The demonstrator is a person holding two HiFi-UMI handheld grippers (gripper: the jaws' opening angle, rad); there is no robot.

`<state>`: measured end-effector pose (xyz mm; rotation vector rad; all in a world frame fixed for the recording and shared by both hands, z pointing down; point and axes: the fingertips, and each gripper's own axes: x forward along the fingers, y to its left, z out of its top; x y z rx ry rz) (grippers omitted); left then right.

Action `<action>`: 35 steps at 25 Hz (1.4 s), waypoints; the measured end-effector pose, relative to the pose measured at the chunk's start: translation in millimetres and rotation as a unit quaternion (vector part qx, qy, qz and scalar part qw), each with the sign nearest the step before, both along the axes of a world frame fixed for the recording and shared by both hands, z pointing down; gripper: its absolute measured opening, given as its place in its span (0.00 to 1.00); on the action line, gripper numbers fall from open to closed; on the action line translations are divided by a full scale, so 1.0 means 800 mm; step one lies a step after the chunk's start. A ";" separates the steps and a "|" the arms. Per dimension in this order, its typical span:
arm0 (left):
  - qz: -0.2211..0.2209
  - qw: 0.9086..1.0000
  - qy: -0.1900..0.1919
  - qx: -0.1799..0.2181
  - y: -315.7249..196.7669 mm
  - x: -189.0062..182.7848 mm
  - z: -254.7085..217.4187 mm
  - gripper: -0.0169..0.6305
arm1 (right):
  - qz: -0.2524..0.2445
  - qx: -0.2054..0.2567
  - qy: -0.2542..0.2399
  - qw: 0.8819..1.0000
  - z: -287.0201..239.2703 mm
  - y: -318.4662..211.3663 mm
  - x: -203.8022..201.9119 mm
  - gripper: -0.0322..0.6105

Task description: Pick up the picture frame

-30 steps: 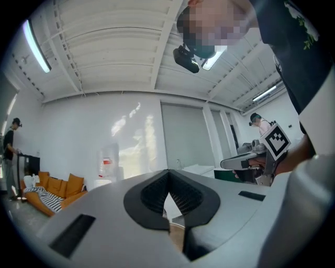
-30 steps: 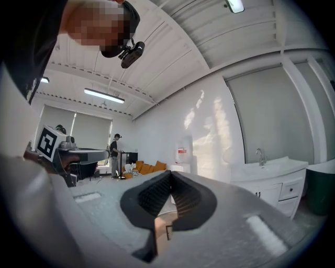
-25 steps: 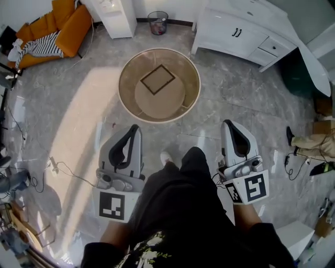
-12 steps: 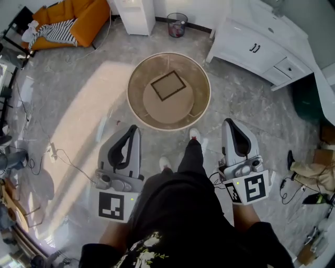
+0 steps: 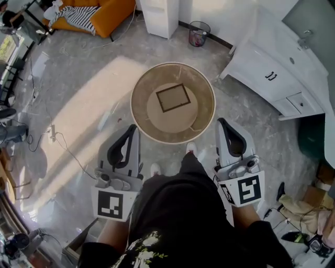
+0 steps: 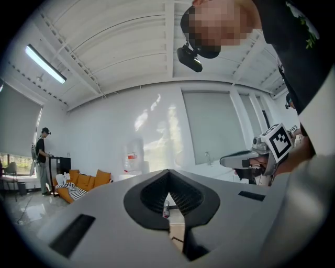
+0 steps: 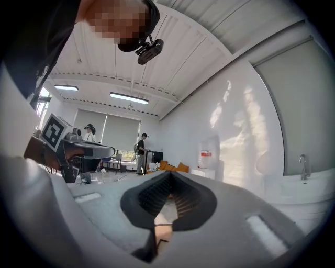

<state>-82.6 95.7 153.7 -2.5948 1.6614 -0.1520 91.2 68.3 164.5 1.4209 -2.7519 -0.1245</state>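
A dark-edged square picture frame [image 5: 173, 98] lies flat on the inner shelf of a round glass-topped table [image 5: 140, 78] ahead of me in the head view. My left gripper [image 5: 133, 128] is held level at the table's near left rim, jaws shut with nothing in them. On the other side my right gripper [image 5: 221, 121] is level too, at the near right rim, shut and holding nothing. Both sit short of the frame. In the left gripper view [image 6: 168, 172] and the right gripper view [image 7: 168, 175] the closed jaws hide most of the table.
A white vanity cabinet [image 5: 272, 68] stands to the right, a wire bin [image 5: 198, 33] and a white cabinet [image 5: 159, 15] behind the table, an orange sofa [image 5: 102, 13] at far left. Cables [image 5: 63, 152] trail on the floor at left. People stand far off [image 7: 141, 152].
I have walked forward: the round table and frame have come closer and lower in the head view, and both grippers now reach its near rim. Both stay shut.
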 end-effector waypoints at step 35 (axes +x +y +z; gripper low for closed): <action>-0.064 0.998 0.006 -0.019 -0.185 0.018 0.022 0.04 | -0.086 -0.033 0.028 0.995 0.034 -0.201 0.006 0.04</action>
